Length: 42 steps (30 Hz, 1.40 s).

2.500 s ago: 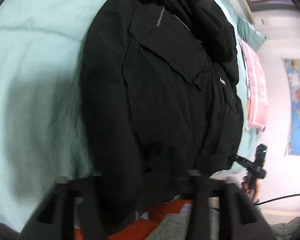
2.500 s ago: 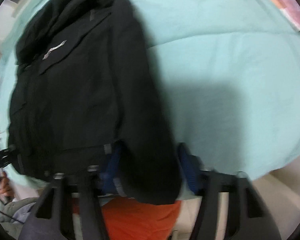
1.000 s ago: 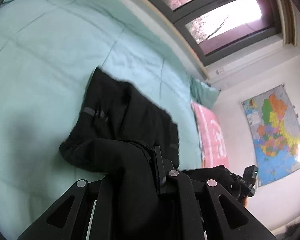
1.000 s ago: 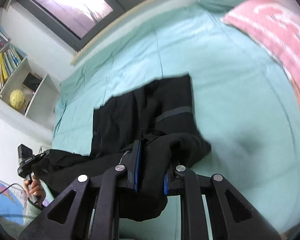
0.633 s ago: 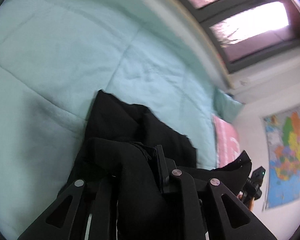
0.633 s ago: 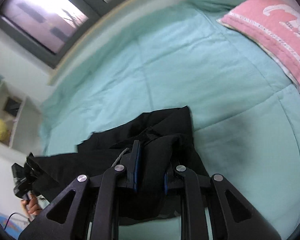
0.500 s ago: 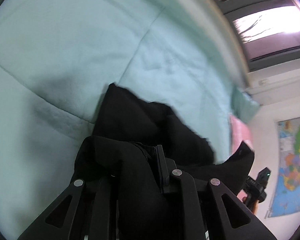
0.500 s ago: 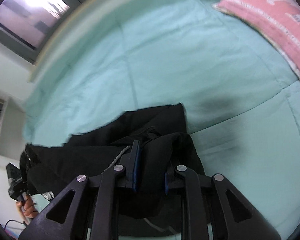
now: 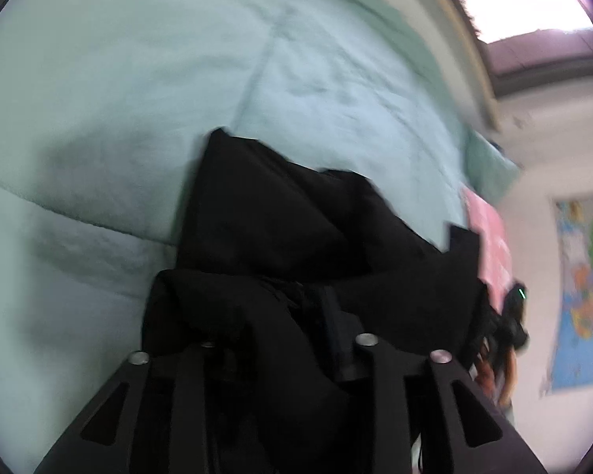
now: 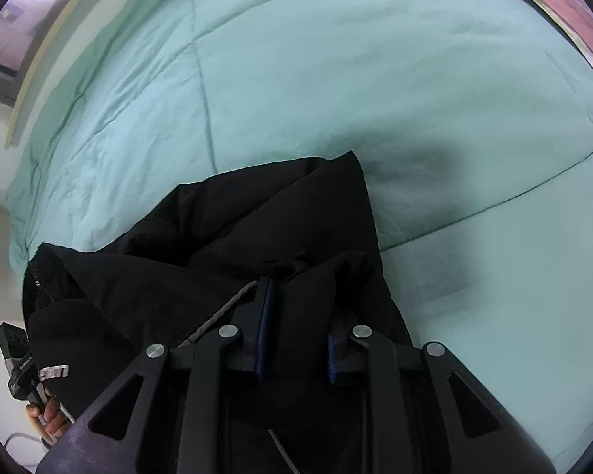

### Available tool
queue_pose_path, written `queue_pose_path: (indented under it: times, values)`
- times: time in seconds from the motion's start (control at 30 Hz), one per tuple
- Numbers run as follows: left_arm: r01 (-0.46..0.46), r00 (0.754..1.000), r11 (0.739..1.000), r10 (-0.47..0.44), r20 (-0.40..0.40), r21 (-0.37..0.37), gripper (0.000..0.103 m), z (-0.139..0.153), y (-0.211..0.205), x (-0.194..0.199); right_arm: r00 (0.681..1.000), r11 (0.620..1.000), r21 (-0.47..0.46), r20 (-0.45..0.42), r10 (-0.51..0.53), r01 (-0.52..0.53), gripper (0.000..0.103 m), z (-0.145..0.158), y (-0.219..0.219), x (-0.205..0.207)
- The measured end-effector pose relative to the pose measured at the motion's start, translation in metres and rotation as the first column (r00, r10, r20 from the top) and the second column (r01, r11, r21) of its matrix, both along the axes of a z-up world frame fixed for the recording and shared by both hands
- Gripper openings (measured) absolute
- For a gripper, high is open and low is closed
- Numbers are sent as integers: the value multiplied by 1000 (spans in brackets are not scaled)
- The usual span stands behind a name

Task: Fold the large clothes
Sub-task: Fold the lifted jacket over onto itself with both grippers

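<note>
Nearest to us, the left gripper point(image 9: 280, 316) has its jaws opening, with a thick bunch of the black jacket point(image 9: 280, 229) between them. The fabric hides the pads, so we cannot tell whether they press on it. The right gripper point(image 10: 296, 316) likewise has its jaws opening; the blue pads point(image 10: 264, 324) stand slightly spread with a ridge of jacket cloth between them, and it is not clear that they clamp it.

The jacket lies on the bed point(image 10: 375, 79), bunched toward the near edge. In the right wrist view, the portion under our grippers is doubled over a lower layer that extends a little farther across the teal quilt point(image 9: 118, 79). A grey cord point(image 10: 221, 312) and white lettering point(image 10: 53, 373) show on the left part of the garment, beside the other gripper's handle held in a hand point(image 10: 51, 414).

Status, as we judge it: one fold has been laid down and release of the folded edge is in progress. Remaining work appears to be smoothing the bulky top layer, squaring the edges, and possibly a further fold to reduce the bundle.

Farther off, a pink pillow point(image 9: 490, 237) lies toward the far right side of the bed, with a window point(image 9: 525, 15) and a wall map point(image 9: 585, 296) beyond.
</note>
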State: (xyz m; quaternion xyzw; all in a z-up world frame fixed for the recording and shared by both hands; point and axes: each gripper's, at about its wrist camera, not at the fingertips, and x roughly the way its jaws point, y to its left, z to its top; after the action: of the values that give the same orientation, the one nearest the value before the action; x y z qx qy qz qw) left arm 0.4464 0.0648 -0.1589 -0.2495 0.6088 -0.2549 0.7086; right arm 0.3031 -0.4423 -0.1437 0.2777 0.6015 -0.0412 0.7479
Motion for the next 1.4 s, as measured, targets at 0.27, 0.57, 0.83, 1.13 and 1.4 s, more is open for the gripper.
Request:
queue_pose_path:
  times: [0.27, 0.57, 0.83, 1.13, 1.4]
  values:
    - [-22, 999, 986, 27, 32, -163, 64, 65, 58, -42, 966, 973, 209, 254, 43, -98, 74, 89, -22, -56]
    - [-67, 984, 966, 22, 178, 251, 71, 53, 34, -10, 968, 954, -259, 155, 197, -153, 80, 76, 0, -30]
    - [-34, 997, 996, 27, 78, 80, 71, 1, 27, 53, 941, 920, -282, 123, 316, -272, 80, 24, -6, 29]
    - [39, 996, 993, -48, 80, 107, 26, -14, 1, 54, 899, 866, -341, 110, 424, -367, 28, -3, 24, 43]
    - [-56, 950, 998, 46, 310, 21, 12, 86, 10, 25, 896, 754, -624, 190, 401, -205, 19, 93, 34, 16]
